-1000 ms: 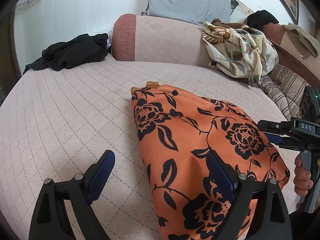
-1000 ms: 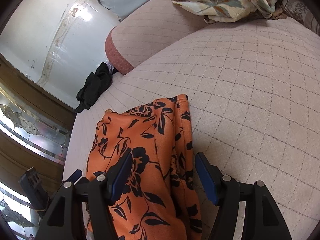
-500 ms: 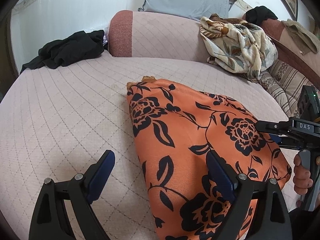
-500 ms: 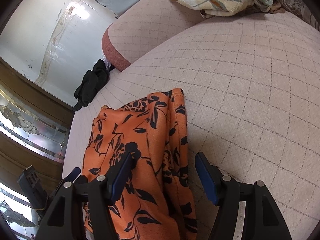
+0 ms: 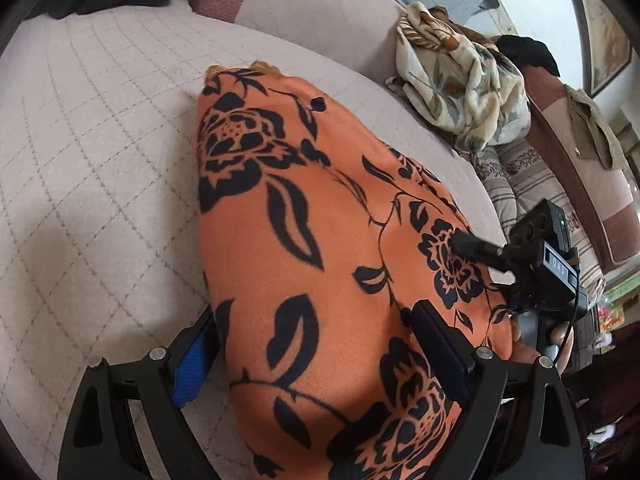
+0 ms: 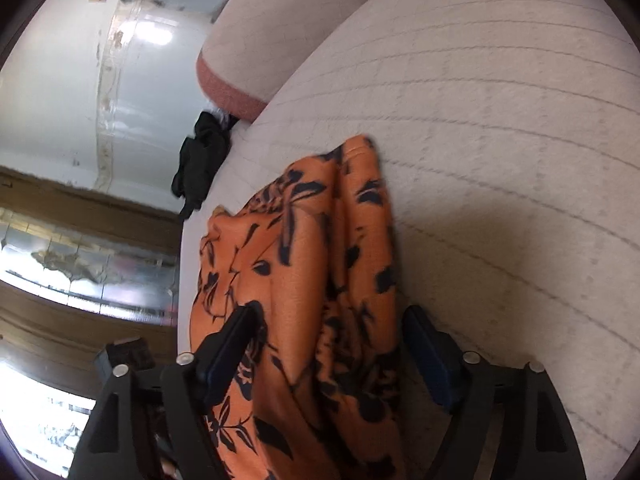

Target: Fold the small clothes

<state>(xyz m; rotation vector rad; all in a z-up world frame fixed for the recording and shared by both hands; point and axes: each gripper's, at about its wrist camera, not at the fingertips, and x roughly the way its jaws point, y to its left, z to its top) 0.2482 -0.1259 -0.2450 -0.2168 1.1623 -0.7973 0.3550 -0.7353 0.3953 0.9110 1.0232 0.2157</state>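
Both grippers, left gripper (image 5: 316,356) and right gripper (image 6: 332,348), straddle the orange floral garment (image 5: 320,240), jaws spread, right just widened. Uneven closing risks bunching layers.

Both tools lower, perhaps nearer garment (image 5: 320,240).

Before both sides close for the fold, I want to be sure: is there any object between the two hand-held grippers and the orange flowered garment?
Nothing visible does. The orange garment already lies between the open jaws of the left hand-held gripper and the right hand-held gripper, whose jaws have just been opening. Only the quilted sofa cover is beside it.
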